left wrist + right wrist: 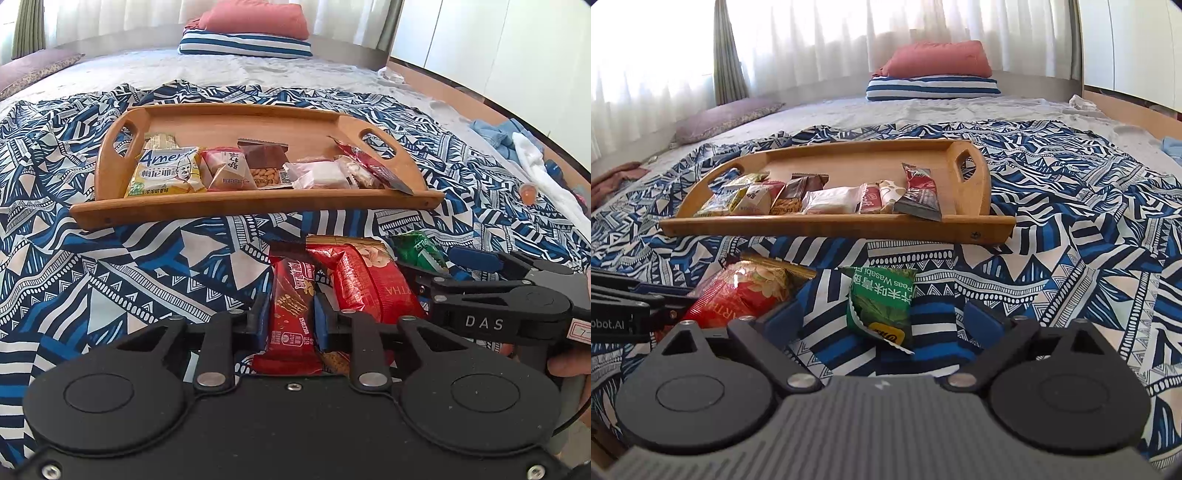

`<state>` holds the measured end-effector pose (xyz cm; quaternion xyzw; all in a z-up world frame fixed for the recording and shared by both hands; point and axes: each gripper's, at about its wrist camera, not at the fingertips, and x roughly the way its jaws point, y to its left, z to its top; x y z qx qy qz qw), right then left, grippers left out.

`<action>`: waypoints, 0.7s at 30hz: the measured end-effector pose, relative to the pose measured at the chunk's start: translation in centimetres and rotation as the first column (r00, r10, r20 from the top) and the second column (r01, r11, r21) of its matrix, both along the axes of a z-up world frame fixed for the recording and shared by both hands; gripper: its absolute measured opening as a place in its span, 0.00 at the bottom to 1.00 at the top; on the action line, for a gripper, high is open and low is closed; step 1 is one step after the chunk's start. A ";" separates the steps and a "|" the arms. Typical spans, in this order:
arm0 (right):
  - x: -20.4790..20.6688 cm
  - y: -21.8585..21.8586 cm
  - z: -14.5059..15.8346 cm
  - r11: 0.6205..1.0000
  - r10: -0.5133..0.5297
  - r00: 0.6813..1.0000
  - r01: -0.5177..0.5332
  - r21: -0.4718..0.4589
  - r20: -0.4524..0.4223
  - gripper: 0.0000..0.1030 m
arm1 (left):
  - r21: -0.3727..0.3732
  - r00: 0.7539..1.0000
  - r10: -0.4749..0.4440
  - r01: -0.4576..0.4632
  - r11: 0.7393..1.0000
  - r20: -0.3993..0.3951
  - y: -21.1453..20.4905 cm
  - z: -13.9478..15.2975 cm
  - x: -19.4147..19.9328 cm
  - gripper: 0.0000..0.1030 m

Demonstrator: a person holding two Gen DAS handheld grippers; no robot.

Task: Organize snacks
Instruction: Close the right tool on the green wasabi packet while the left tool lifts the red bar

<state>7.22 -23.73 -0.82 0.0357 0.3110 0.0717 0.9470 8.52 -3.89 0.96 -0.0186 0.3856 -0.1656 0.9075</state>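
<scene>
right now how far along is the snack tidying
Well underway. A row of snacks already sits in the wooden tray. The left gripper is closed on a red wafer bar. The right gripper is open around a green pea packet, not yet gripping it. A bigger red snack bag lies on the patterned cloth, waiting.

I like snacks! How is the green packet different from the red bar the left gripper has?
The green packet lies loose on the cloth between the right gripper's open jaws; the red bar is clamped in the left gripper. The packet is green and squat; the bar is red and long. Neither is on the tray yet.
</scene>
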 end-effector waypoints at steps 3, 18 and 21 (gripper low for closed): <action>-0.1 -0.1 0.4 1.000 -0.004 1.000 0.004 0.019 0.003 0.85 | 0.001 1.000 0.001 -0.001 1.000 0.006 0.1 0.1 -0.2 0.22; -0.3 0.2 1.8 1.000 -0.023 1.000 0.023 0.022 -0.002 0.35 | -0.021 0.998 0.038 -0.037 0.999 0.043 1.0 2.0 0.1 0.22; -0.4 0.2 2.5 0.999 -0.030 0.999 0.029 0.015 0.013 0.35 | -0.026 0.997 0.045 -0.043 0.999 0.065 1.3 2.9 0.4 0.22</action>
